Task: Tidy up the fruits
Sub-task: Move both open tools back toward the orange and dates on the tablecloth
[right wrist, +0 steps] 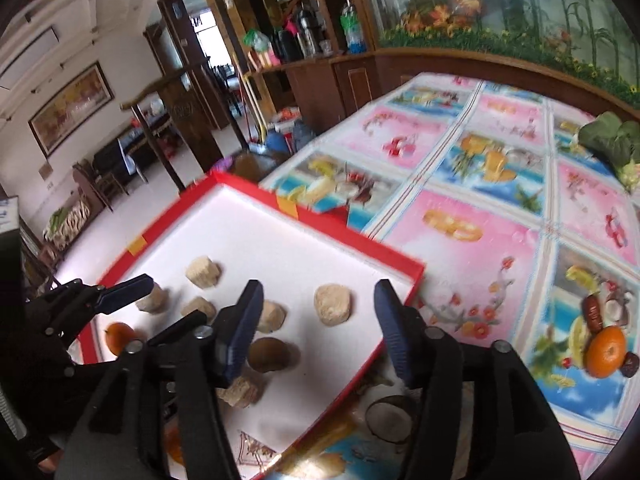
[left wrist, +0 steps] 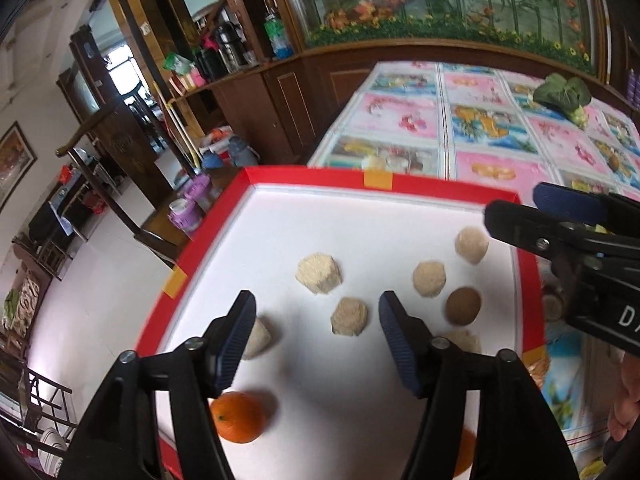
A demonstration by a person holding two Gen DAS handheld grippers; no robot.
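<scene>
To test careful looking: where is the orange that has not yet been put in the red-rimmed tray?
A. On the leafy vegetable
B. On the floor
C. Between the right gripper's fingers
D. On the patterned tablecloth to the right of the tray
D: the right wrist view shows the orange lying on the tablecloth, outside the tray.

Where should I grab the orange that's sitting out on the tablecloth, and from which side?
Grip the orange across its round middle, coming from above. It sits alone on the tablecloth, with a brown date-like piece close at its right, so close the fingers front to back.
</scene>
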